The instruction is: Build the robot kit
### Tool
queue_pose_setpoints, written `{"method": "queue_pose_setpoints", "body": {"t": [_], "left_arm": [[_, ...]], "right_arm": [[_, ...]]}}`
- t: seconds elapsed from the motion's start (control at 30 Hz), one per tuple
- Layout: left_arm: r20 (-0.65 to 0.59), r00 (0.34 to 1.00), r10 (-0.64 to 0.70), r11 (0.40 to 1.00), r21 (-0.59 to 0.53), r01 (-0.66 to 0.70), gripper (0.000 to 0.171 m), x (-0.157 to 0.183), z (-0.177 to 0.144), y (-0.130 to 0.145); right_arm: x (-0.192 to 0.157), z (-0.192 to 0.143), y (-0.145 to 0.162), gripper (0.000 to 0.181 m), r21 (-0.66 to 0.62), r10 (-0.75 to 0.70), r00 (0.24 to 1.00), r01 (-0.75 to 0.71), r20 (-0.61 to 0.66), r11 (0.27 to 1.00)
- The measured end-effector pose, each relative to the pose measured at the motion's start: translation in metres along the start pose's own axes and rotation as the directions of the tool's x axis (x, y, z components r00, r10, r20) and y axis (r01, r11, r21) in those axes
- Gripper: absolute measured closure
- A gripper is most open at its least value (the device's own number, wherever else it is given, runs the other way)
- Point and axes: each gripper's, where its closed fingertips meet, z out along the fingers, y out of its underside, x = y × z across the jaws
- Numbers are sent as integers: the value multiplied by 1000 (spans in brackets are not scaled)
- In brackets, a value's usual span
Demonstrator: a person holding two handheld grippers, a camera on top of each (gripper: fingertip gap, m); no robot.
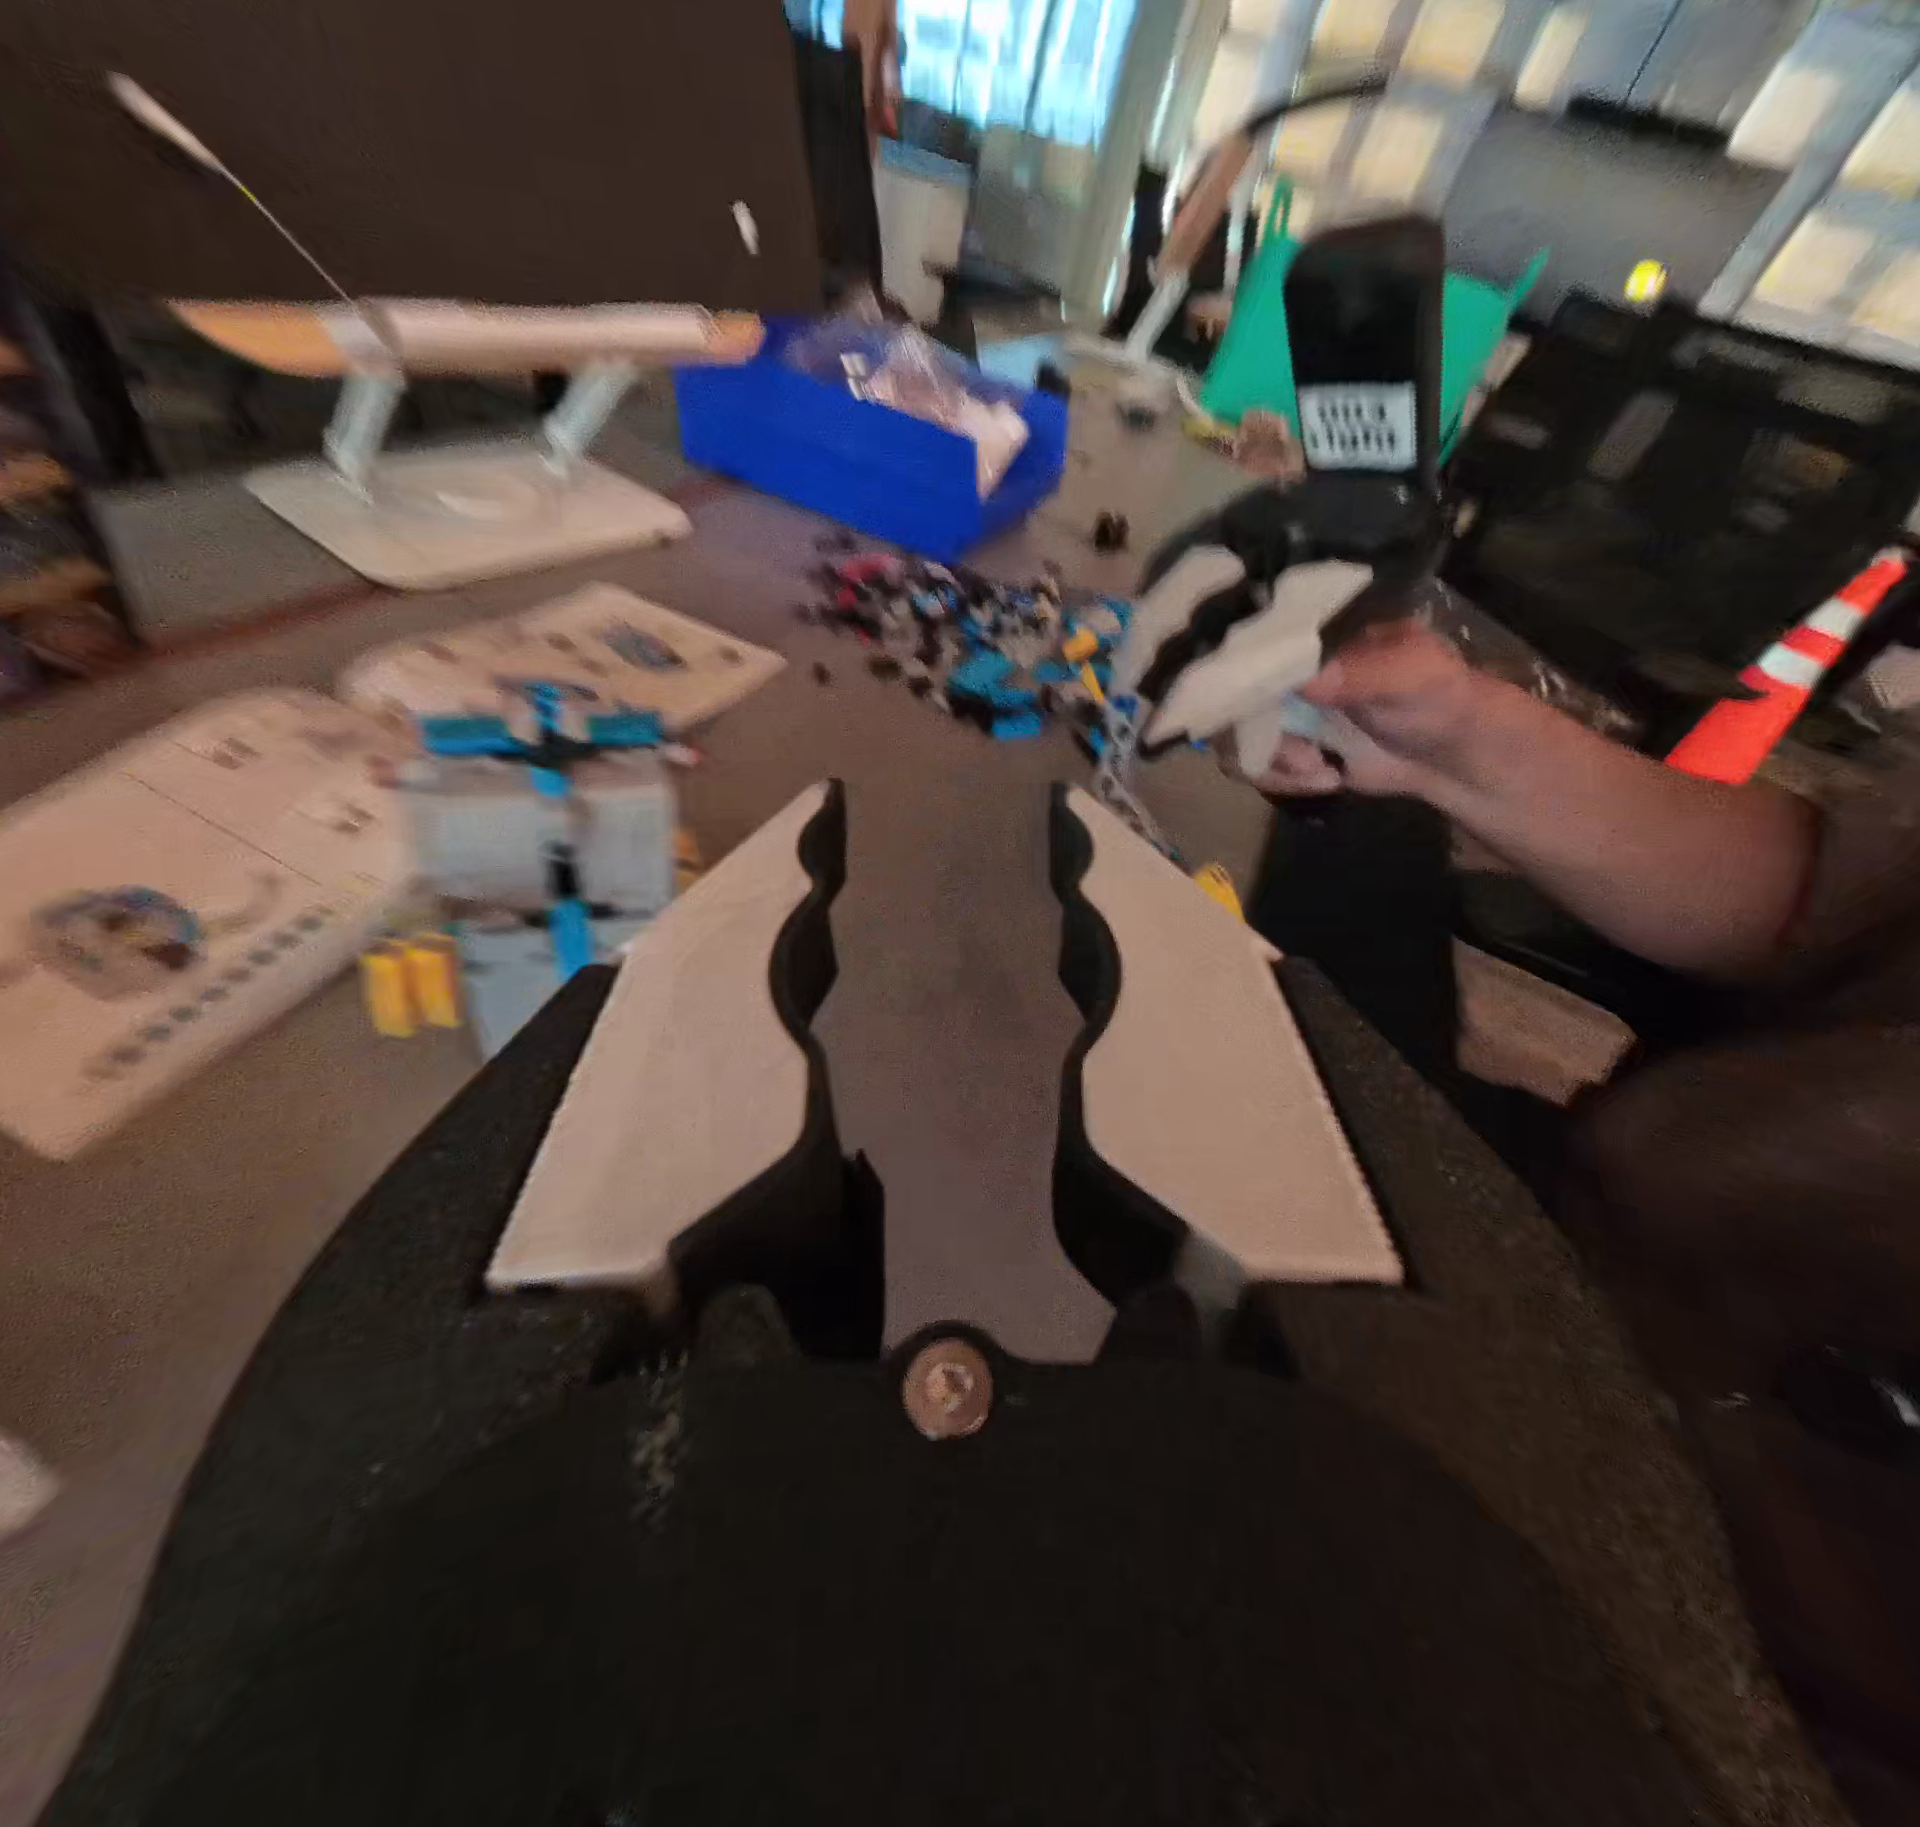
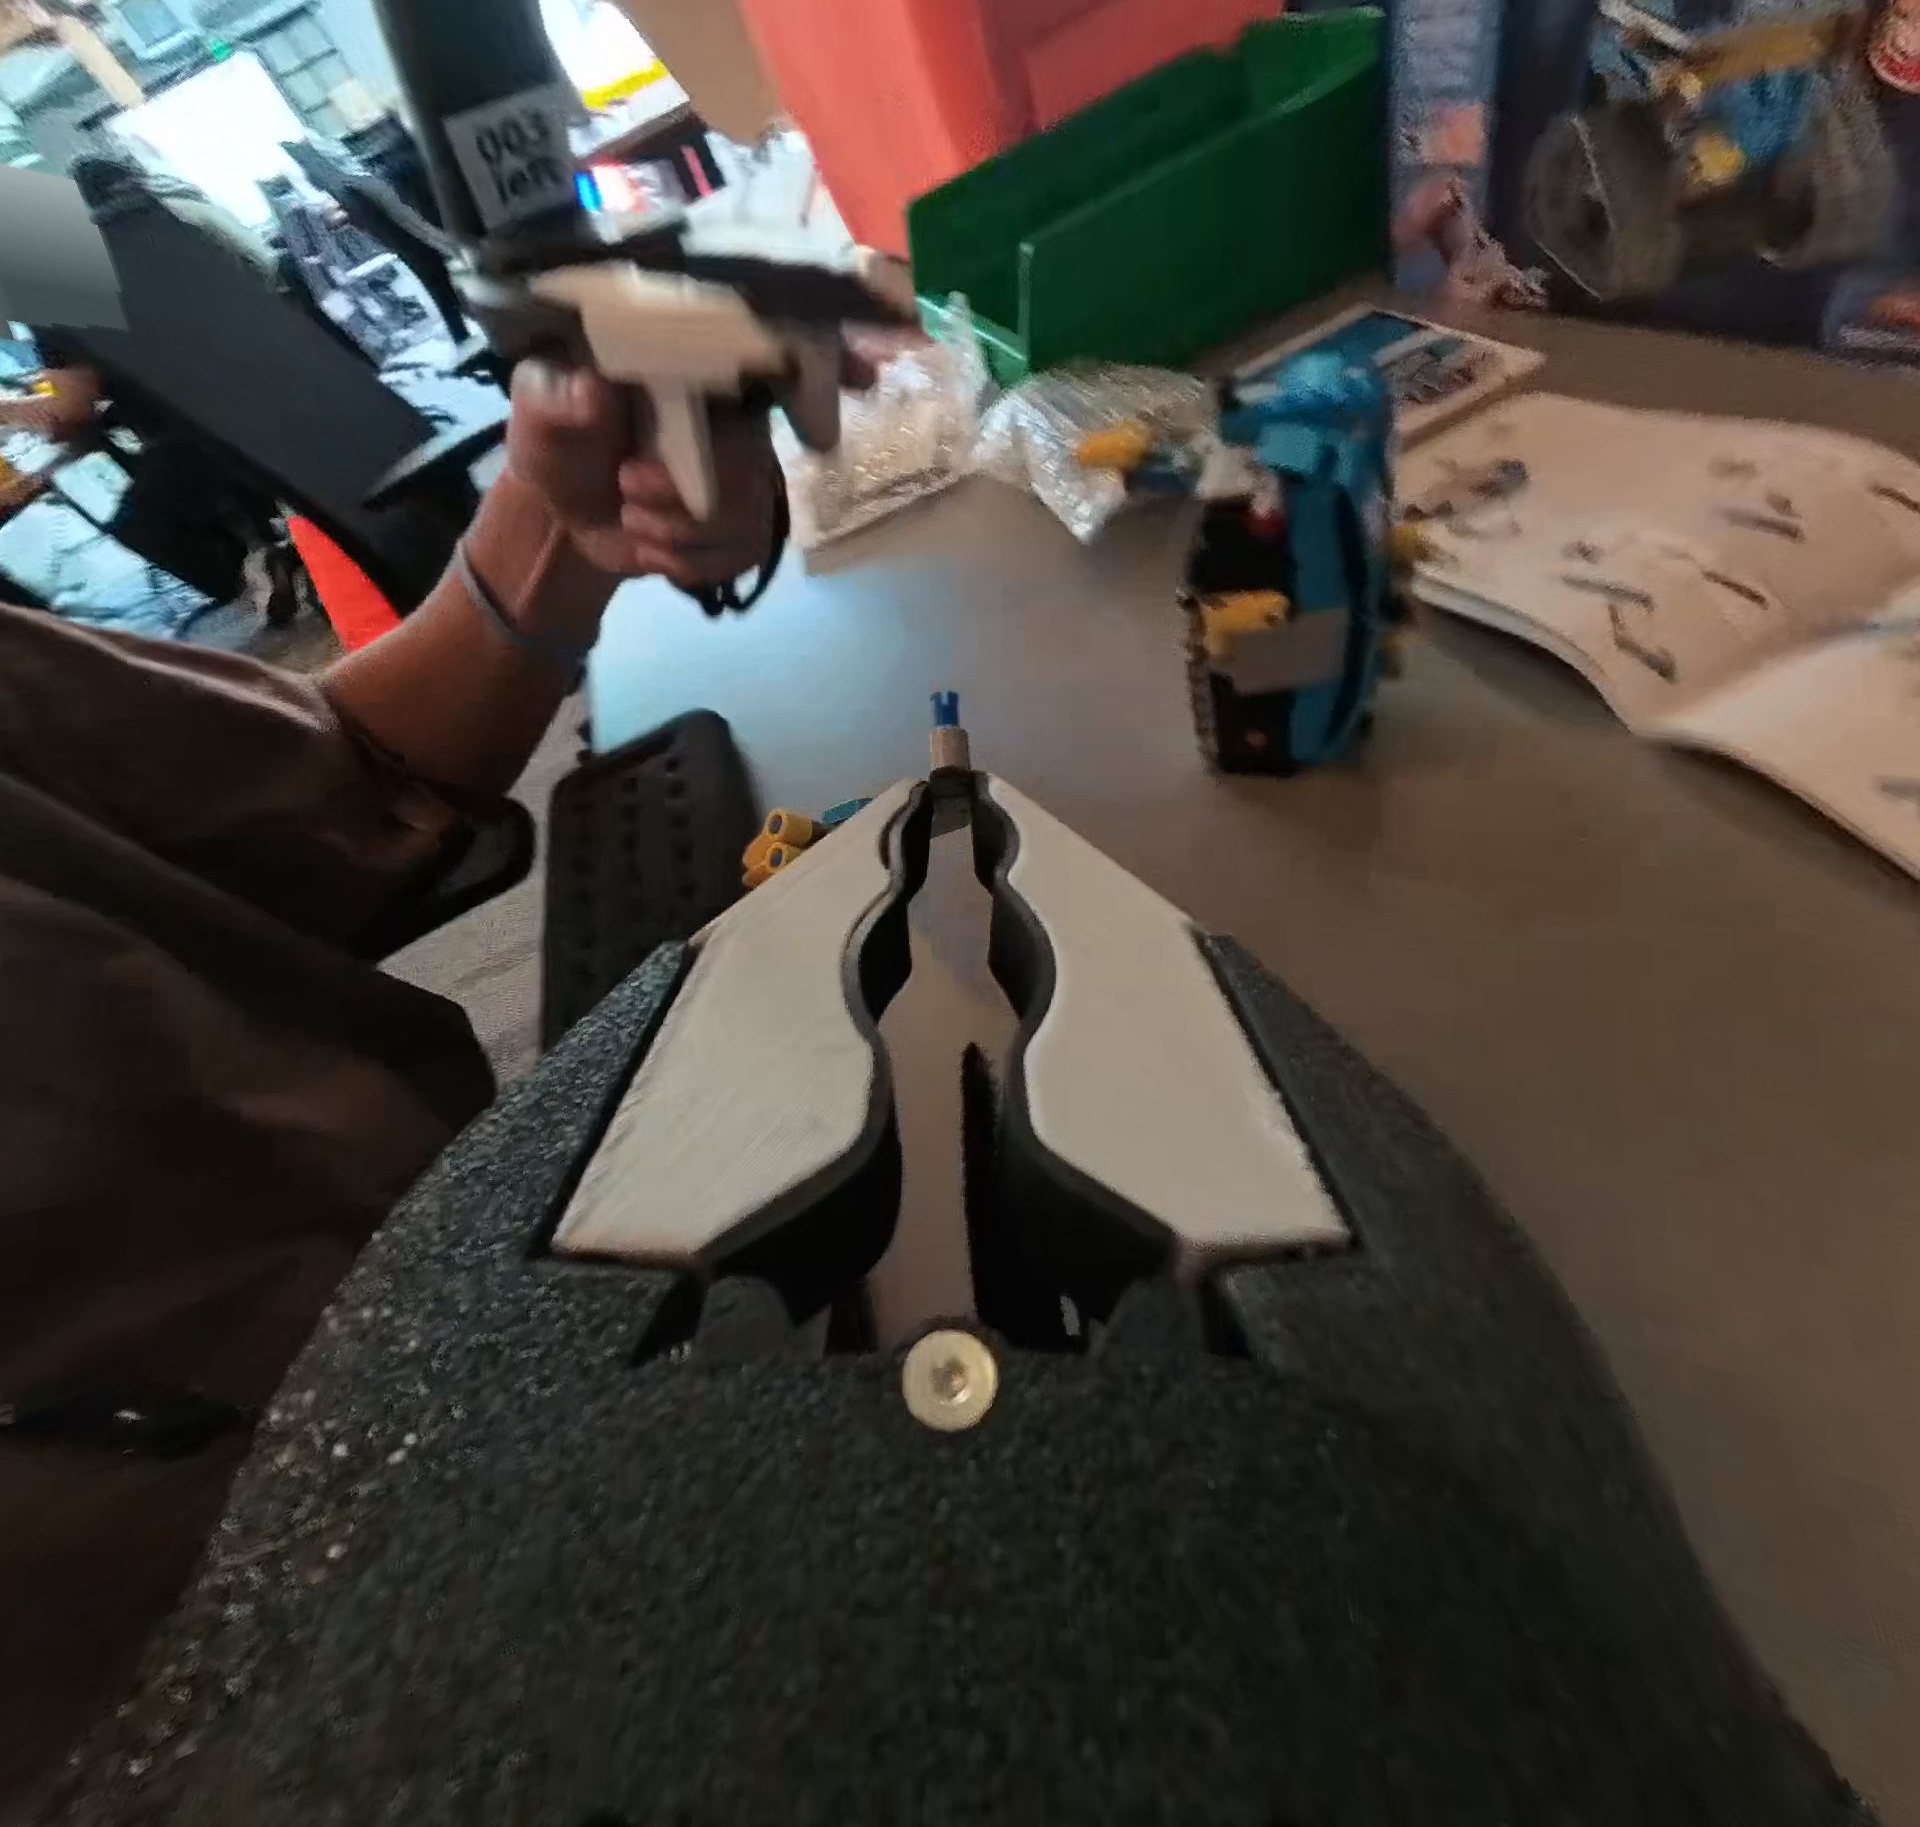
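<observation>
Your left gripper (image 1: 945, 811) is spread, holding nothing. Your right gripper (image 2: 951, 790) pinches a small grey pin (image 2: 950, 744). The blue bin (image 1: 862, 458) holds plastic bags (image 1: 925, 385).

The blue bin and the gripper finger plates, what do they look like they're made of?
The blue bin looks like moulded plastic: even saturated colour, stiff straight walls, slight sheen. The right gripper has pale finger plates that look like matt 3D-printed plastic, with fine parallel ridges showing. Its black body looks grainy, possibly printed too; I can't tell for sure.
</observation>
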Motion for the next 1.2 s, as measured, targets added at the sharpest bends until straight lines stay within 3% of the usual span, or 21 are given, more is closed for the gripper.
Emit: {"method": "queue_pose_setpoints", "body": {"t": [0.13, 0.23, 0.5, 0.77, 1.07, 1.2], "left_arm": [[-74, 993, -93, 985, -151, 82, 126, 51, 25, 35], [-116, 975, -187, 964, -214, 160, 128, 66, 36, 54], [-252, 902, -350, 929, -217, 300, 155, 97, 46, 65], [-202, 876, -437, 894, -203, 399, 165, 70, 55, 71], [-247, 689, -681, 729, -151, 667, 165, 23, 44, 59], [-258, 642, -722, 686, -141, 714, 166, 15, 43, 64]], "right_arm": [[-24, 13, -12, 174, 11, -33, 996, 32, 86, 999], [-32, 16, -11, 174, 3, -23, 993, 23, 117, 1000], [-44, 18, -1, 174, 23, 43, 979, -48, 201, 999], [-32, 22, 0, 172, 85, 146, 942, -179, 302, 980], [-5, 56, -29, 160, 161, 76, 918, -149, 388, 976], [-1, 69, -39, 161, 209, 48, 923, -137, 382, 968]]}}
